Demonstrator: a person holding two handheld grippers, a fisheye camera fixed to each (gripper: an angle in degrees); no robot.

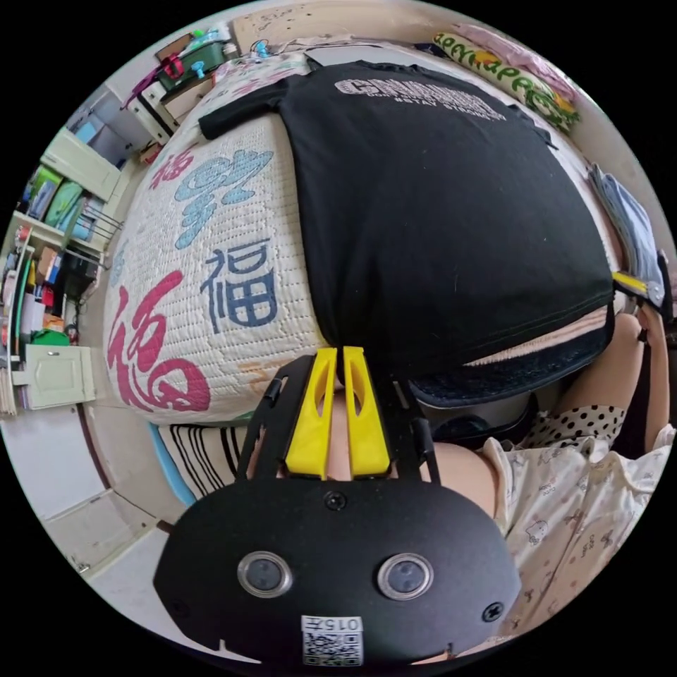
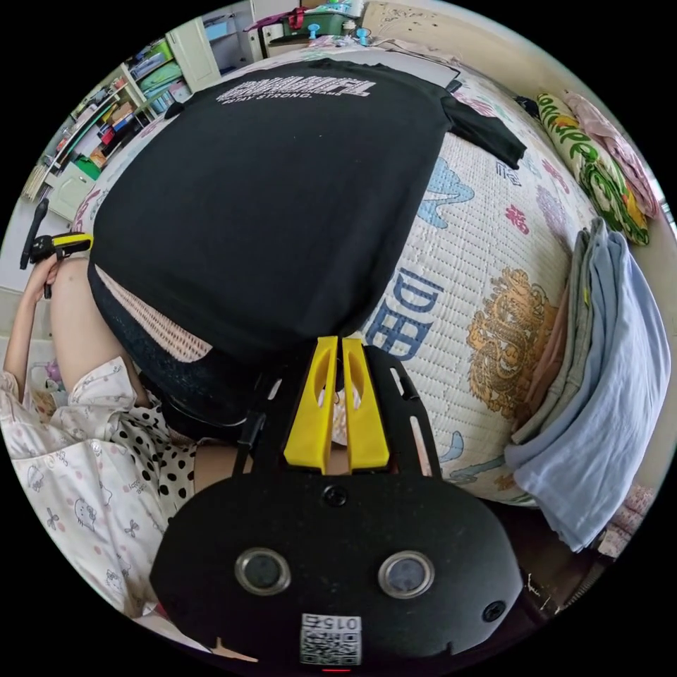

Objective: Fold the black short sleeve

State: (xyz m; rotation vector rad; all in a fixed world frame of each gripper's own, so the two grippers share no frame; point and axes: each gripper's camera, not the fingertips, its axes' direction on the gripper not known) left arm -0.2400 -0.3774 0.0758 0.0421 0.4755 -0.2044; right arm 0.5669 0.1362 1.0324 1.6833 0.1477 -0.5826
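The black short sleeve shirt (image 1: pixel 437 211) lies spread face up on the quilted bed cover (image 1: pixel 211 282), its printed chest at the top of the left gripper view and its hem at the lower centre, so its long axis runs straight away from both grippers, from hem near them to collar far off. In the left gripper view the left gripper (image 1: pixel 337 352) sits at the lower centre of the frame with its yellow jaws drawn close together, tips right at the hem's corner; whether cloth is caught between them I cannot tell, since the tips meet the black fabric at its edge. In the right gripper view the right gripper (image 2: pixel 336 345) stands the same way at the other hem corner, jaws nearly together, tips against the black short sleeve shirt (image 2: pixel 268 197); again a pinch cannot be confirmed. Between the corners the hem sags open, showing a pale inner layer at the right of the left gripper view. Each gripper is equally near its own corner, so a fold would likely carry the hem up the frame toward the collar. A stack of folded clothes (image 2: pixel 599 367) lies at the right of the right gripper view, well apart from the shirt.
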